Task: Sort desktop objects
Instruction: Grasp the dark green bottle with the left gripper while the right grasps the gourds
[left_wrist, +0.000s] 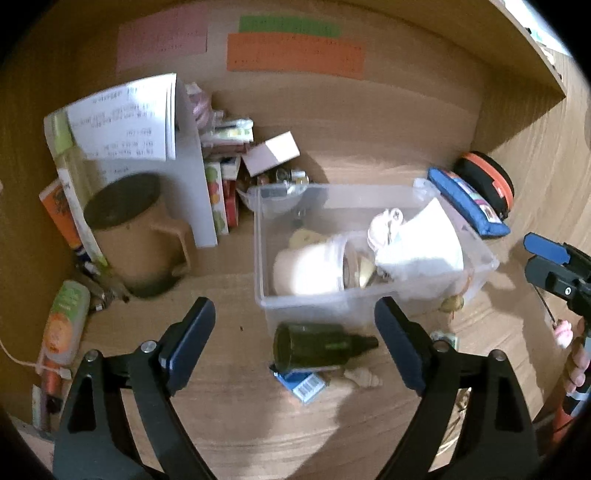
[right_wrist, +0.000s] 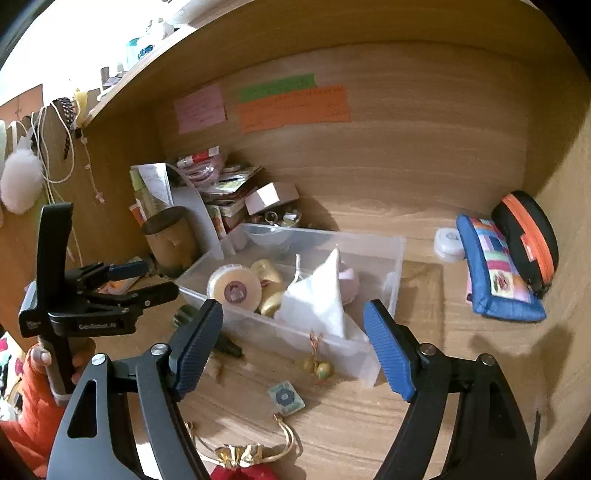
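A clear plastic bin (left_wrist: 332, 306) (right_wrist: 391, 266) stands on the wooden desk and holds a white jar (left_wrist: 310, 271) (right_wrist: 234, 286), a white tissue (left_wrist: 424, 240) (right_wrist: 317, 302) and small items. A dark green bottle (left_wrist: 317, 345) lies on its side just in front of the bin, between the fingers of my open, empty left gripper (left_wrist: 295, 343). My right gripper (right_wrist: 293, 347) is open and empty, above the bin's near corner. The left gripper also shows in the right wrist view (right_wrist: 140, 280).
A tan mug (left_wrist: 136, 236), papers and boxes crowd the back left. A blue pouch (right_wrist: 495, 273) and a black-and-orange case (right_wrist: 528, 236) lie at the right. Small gold balls (right_wrist: 317, 367), a small packet (right_wrist: 286, 398), a seashell (left_wrist: 362, 376) and a red-gold drawstring bag (right_wrist: 243, 461) lie on the desk.
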